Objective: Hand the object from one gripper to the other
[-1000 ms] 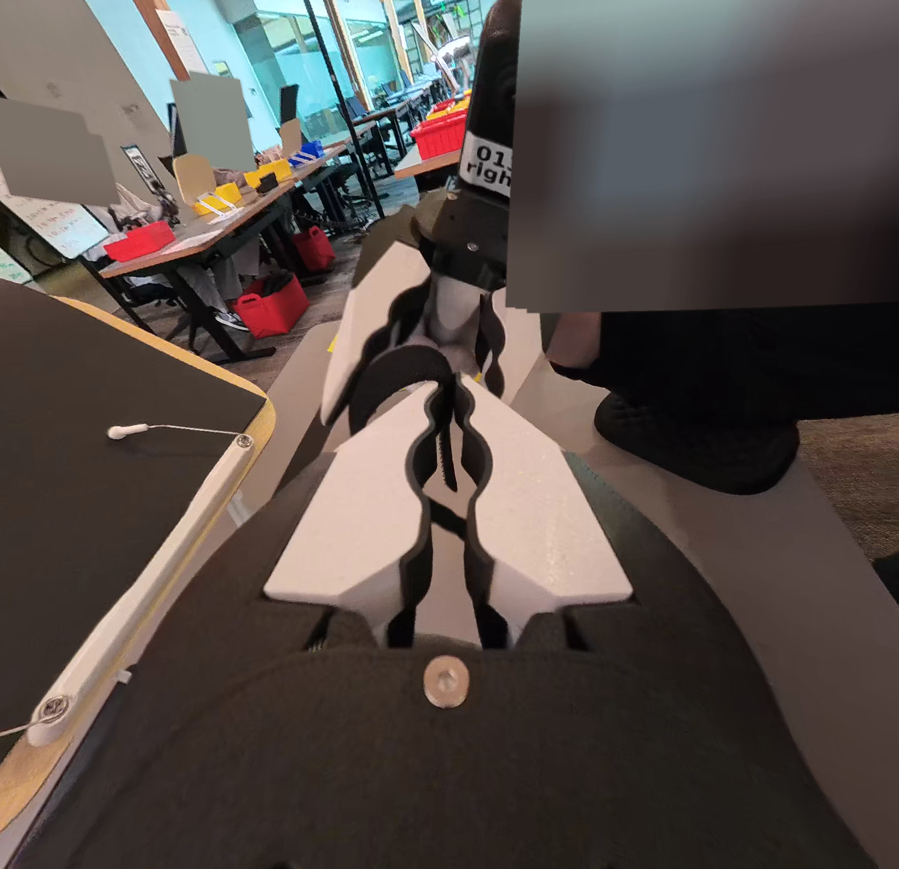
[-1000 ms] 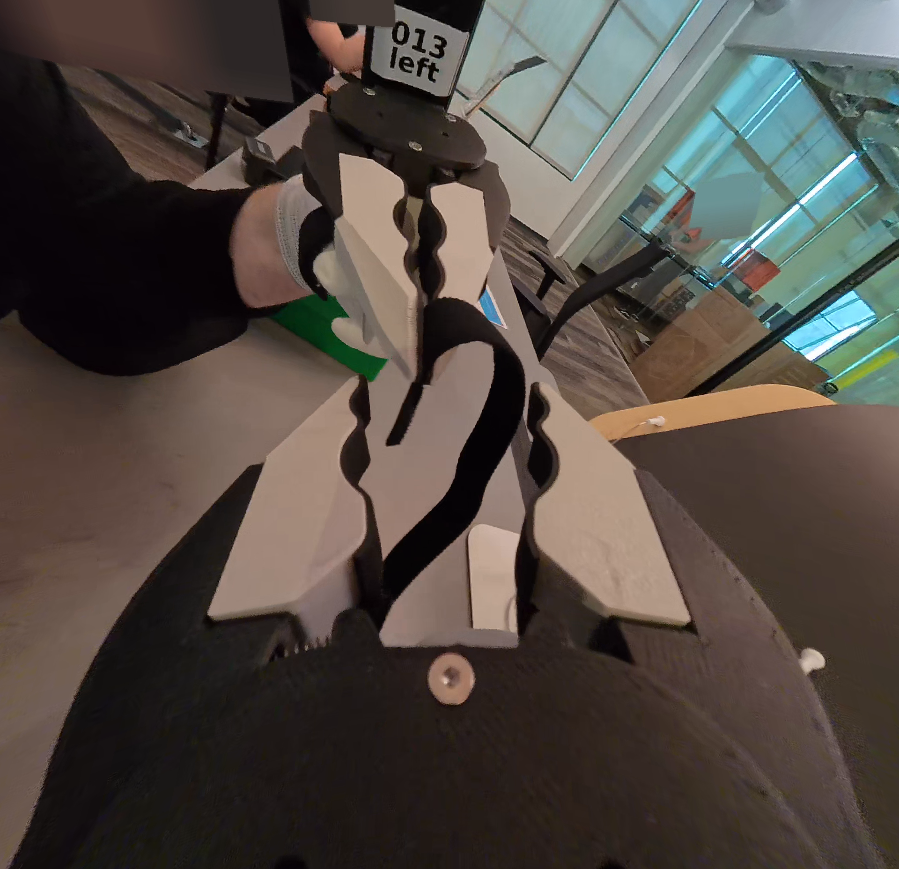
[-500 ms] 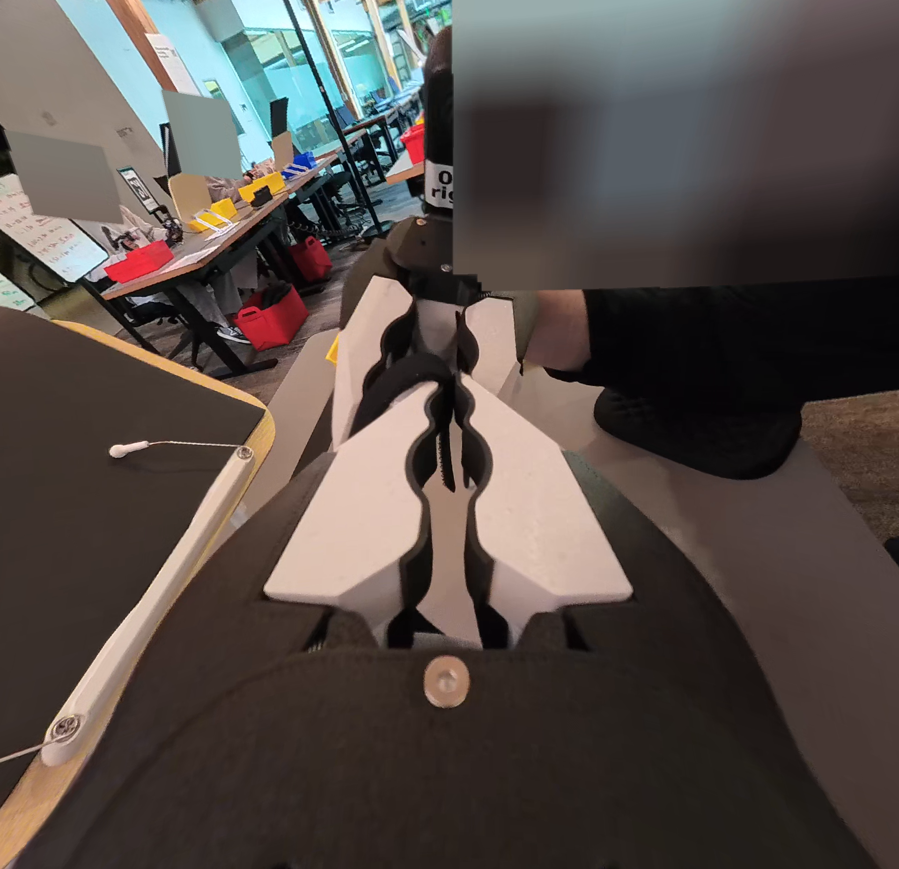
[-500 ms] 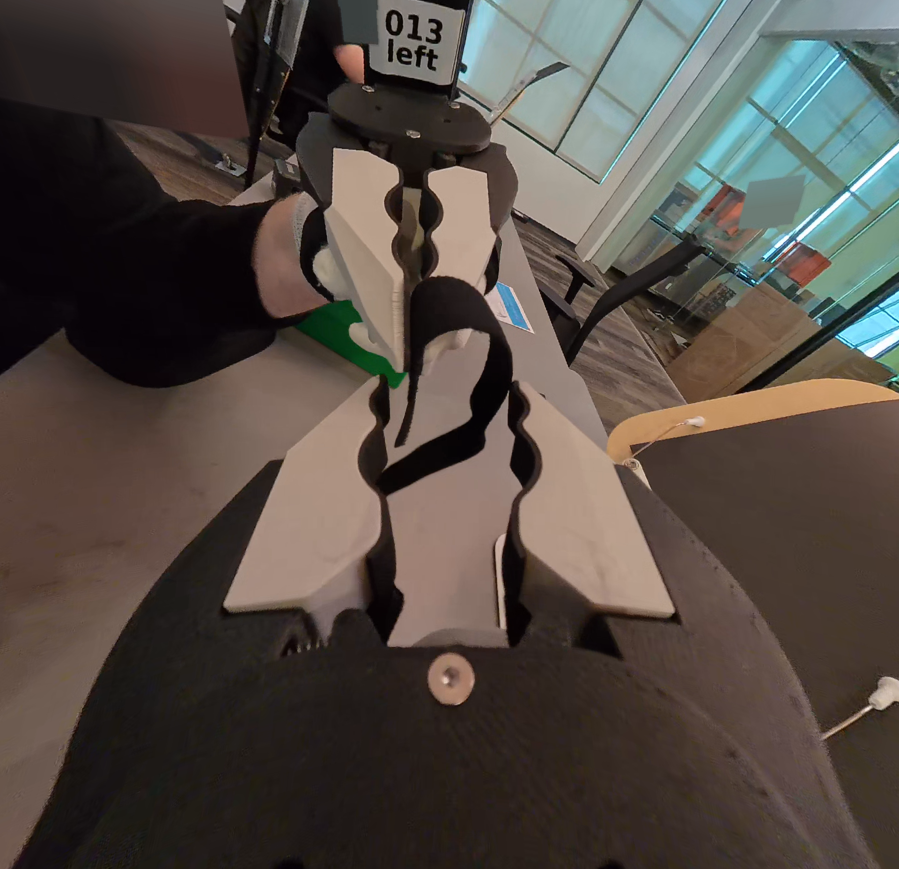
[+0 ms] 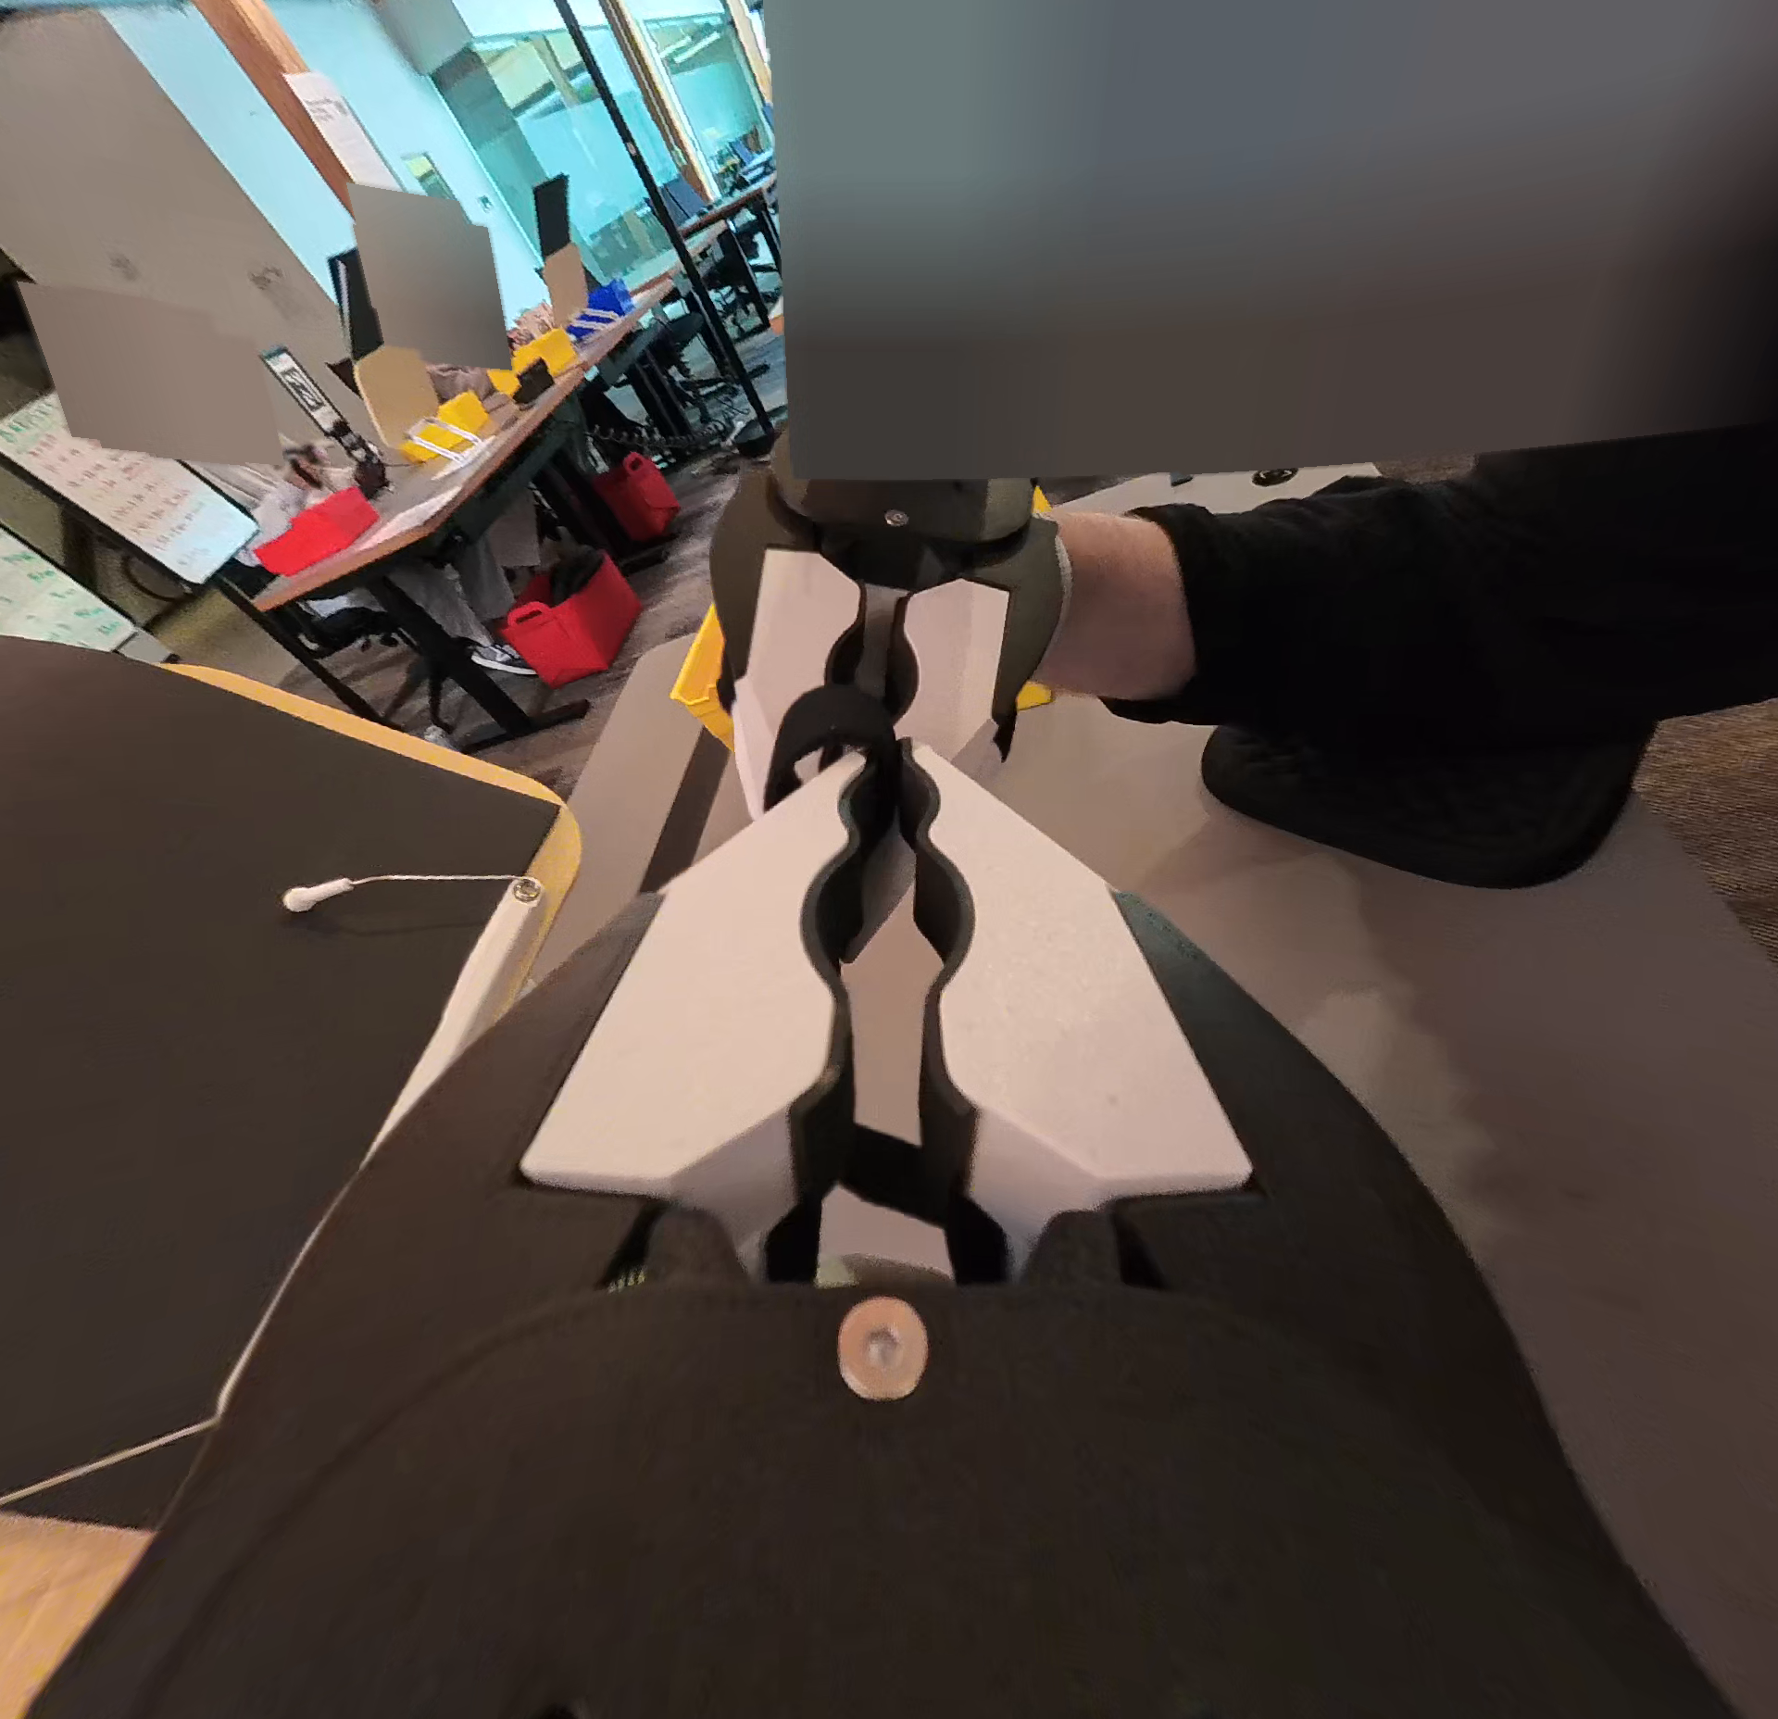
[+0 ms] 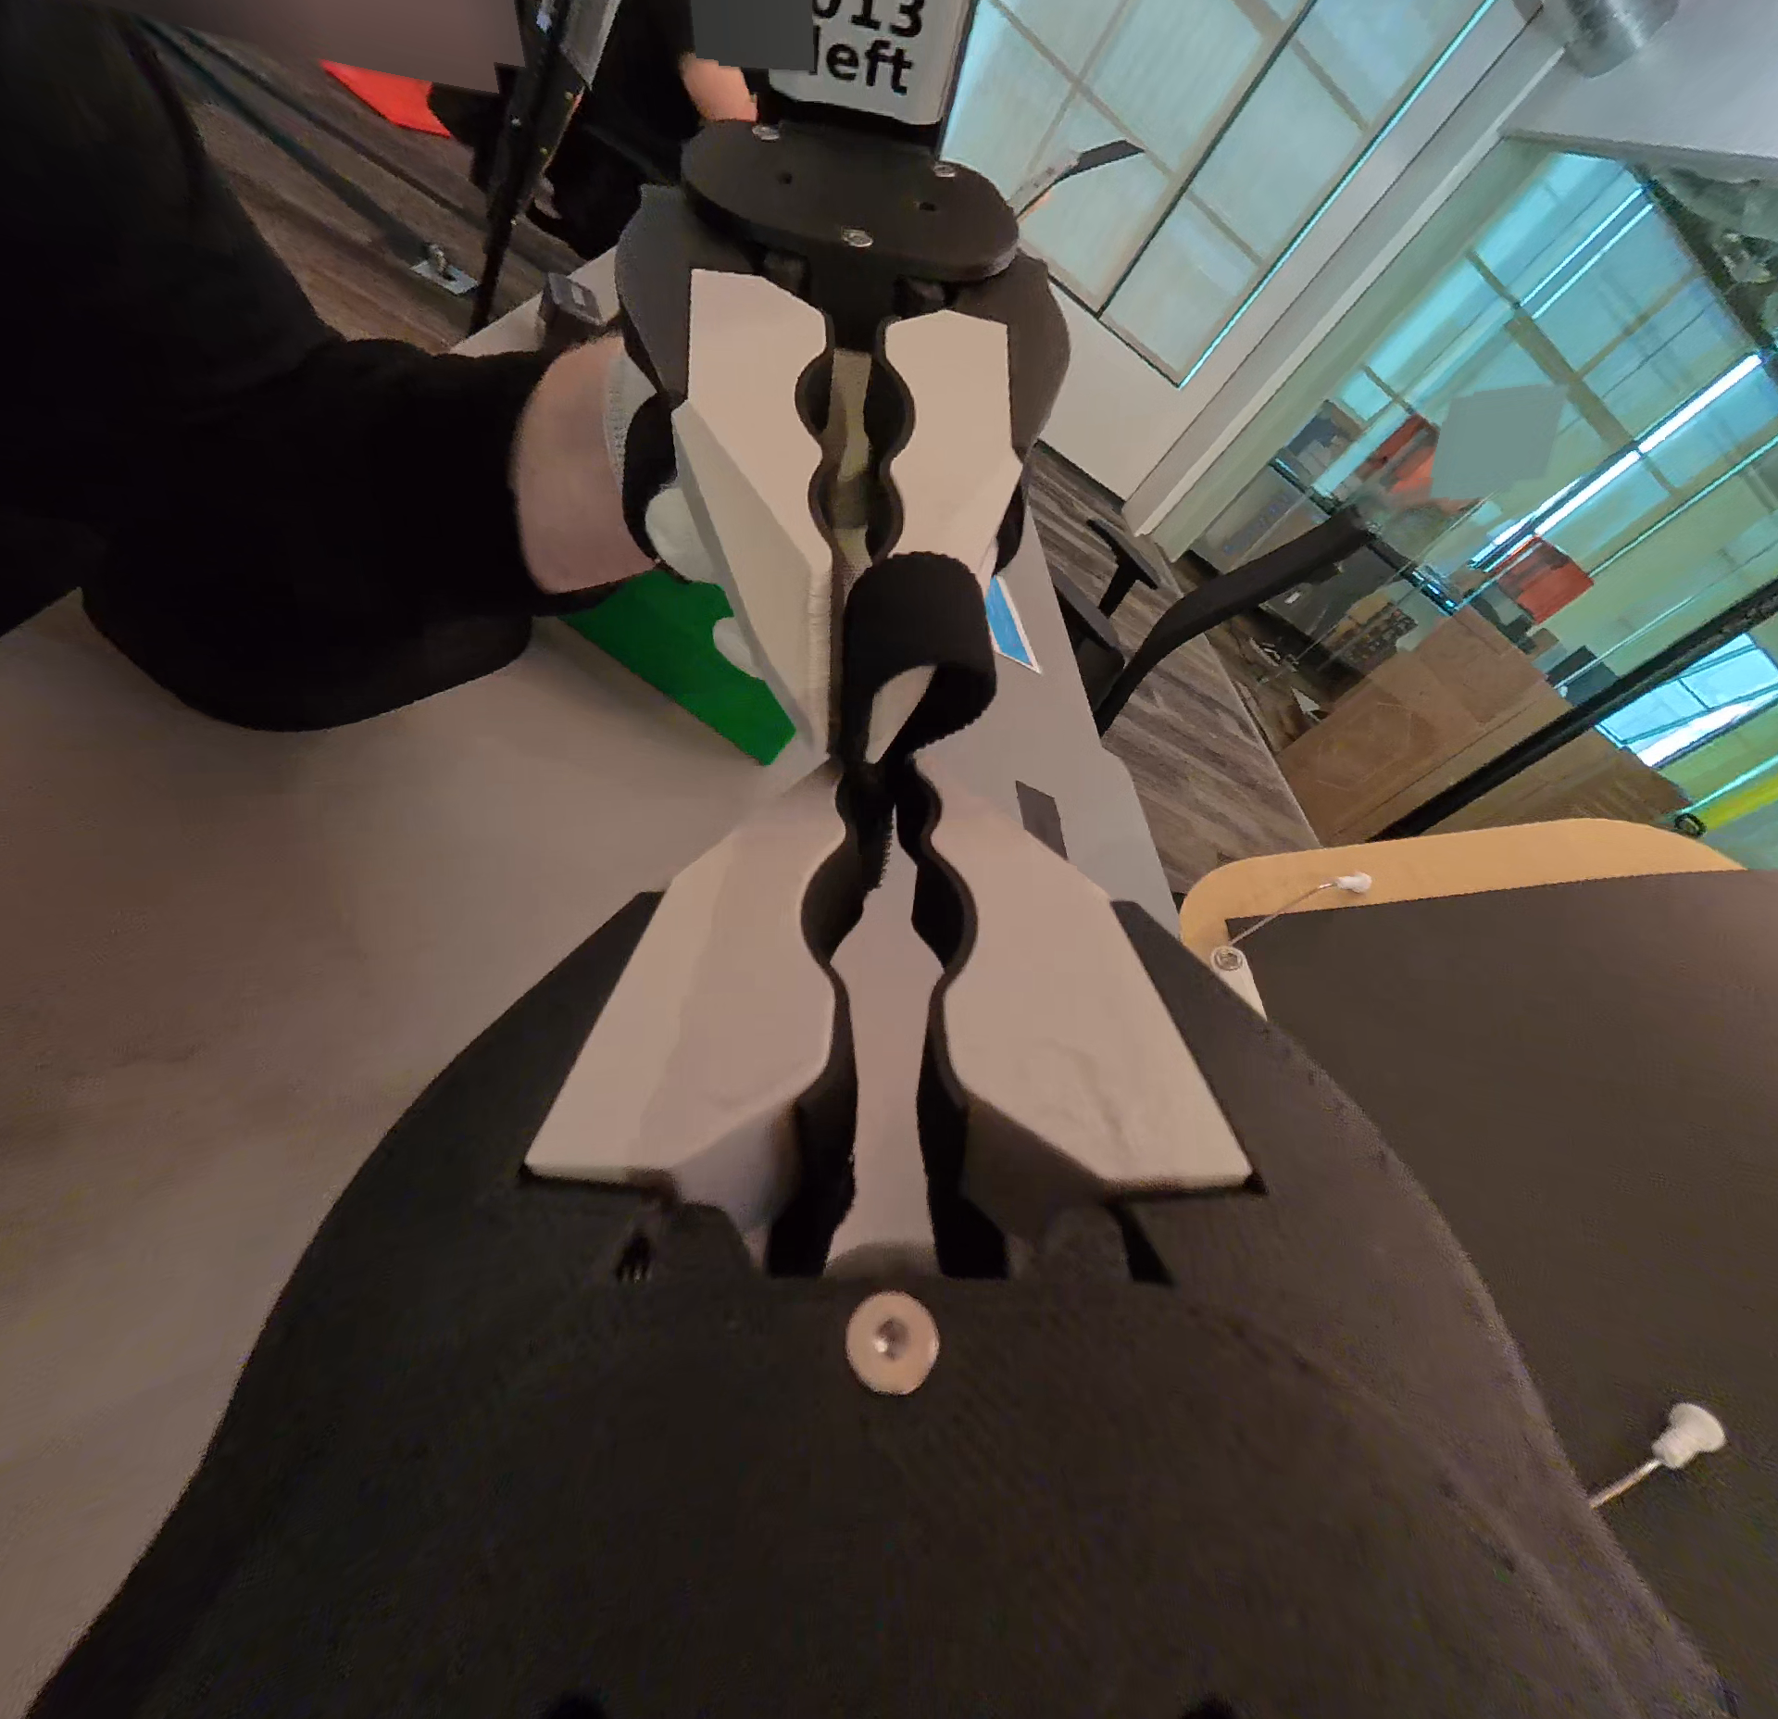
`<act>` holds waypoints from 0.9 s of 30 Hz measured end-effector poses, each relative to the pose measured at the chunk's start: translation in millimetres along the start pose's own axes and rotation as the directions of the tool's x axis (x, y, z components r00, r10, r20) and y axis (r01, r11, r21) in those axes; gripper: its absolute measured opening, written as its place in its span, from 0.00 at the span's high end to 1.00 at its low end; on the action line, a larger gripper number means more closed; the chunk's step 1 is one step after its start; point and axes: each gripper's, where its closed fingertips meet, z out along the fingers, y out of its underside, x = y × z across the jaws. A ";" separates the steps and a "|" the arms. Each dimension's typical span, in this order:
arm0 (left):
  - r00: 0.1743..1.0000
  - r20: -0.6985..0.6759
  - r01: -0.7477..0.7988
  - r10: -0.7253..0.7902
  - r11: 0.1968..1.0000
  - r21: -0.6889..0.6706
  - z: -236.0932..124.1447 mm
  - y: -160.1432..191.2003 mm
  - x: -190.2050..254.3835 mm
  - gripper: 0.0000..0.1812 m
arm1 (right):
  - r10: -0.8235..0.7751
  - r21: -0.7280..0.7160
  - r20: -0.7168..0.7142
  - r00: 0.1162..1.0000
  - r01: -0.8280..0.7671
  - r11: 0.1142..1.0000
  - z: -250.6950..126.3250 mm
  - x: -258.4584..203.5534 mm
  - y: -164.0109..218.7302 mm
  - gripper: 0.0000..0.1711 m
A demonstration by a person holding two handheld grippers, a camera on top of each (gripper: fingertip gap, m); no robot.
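- The grey table [image 6: 289, 903] fills the ground under both tools; a dark board with a yellow-wood rim [image 5: 241, 999] lies at its side, with a small white peg on a wire [image 5: 308, 898] on it.
- The left gripper [image 5: 890, 788] points at the right gripper [image 6: 880, 797], tip against tip, above the table. A person's hand [image 6: 587, 480] in a black sleeve holds the left one from behind.
- The task's thing is a black strap [image 6: 914, 634], soft and looped. It hangs in the air between the two tools; the loop stands out just beside the tips of the left gripper.
- The left gripper is almost fully closed, with only a thin slit between its wavy pads, and the strap passes into this slit, so it seems to pinch the strap.
- The right gripper is also drawn nearly together at its tips, and the lower end of the strap goes between them. I judge that it has the strap too, though the contact itself is small in the picture.
- Progress, as I judge it: the receiving grasp is made and both tools seem to hold the strap together. What is left is that one tool lets go and the two move apart.
- A green block [image 6: 673, 662] lies on the table behind the left gripper, and a yellow bin [image 5: 702, 682] behind the right one.
- A white label with dark print [image 6: 866, 37] sits on the handle of the left gripper; part of it is covered, and I do not repeat its words.
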 end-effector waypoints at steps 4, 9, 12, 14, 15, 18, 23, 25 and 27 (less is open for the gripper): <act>0.992 0.113 -0.055 0.056 0.998 -0.006 0.2 -4.3 -12.0 0.99 | 0.003 -0.009 -0.061 0.998 -0.004 1.000 -4.8 12.3 0.0 1.00; 0.954 0.276 -0.132 0.121 0.991 0.022 -10.6 -19.2 -30.7 0.91 | 0.047 -0.006 -0.186 0.981 -0.049 0.999 -23.4 41.0 1.9 1.00; 0.921 0.349 -0.185 0.173 0.983 0.001 -14.9 -20.6 -39.4 0.87 | 0.112 0.043 -0.212 0.971 -0.105 0.994 -33.3 51.3 -2.5 1.00; 0.893 0.396 -0.211 0.213 0.976 -0.049 -15.0 -13.3 -48.4 0.88 | 0.141 0.072 -0.219 0.966 -0.128 0.989 -38.3 55.1 -5.8 1.00; 0.879 0.415 -0.221 0.237 0.971 -0.086 -14.5 -6.7 -53.5 0.87 | 0.155 0.090 -0.207 0.966 -0.139 0.986 -40.4 54.7 -8.5 1.00; 0.831 0.460 -0.245 0.313 0.948 -0.202 -12.9 17.1 -70.7 0.87 | 0.179 0.121 -0.165 0.970 -0.160 0.980 -45.0 50.4 -16.1 1.00; 0.752 0.441 -0.367 0.491 0.866 -0.338 -1.5 46.1 -78.1 0.79 | 0.222 0.142 -0.094 0.970 -0.208 0.968 -52.2 43.3 -24.0 1.00; 0.742 0.422 -0.403 0.520 0.850 -0.339 6.0 48.4 -73.0 0.73 | 0.256 0.148 -0.089 0.963 -0.241 0.959 -55.2 46.1 -23.2 1.00; 0.756 0.389 -0.429 0.527 0.847 -0.314 13.4 47.6 -63.1 0.70 | 0.258 0.128 -0.099 0.961 -0.244 0.961 -56.4 48.0 -17.5 1.00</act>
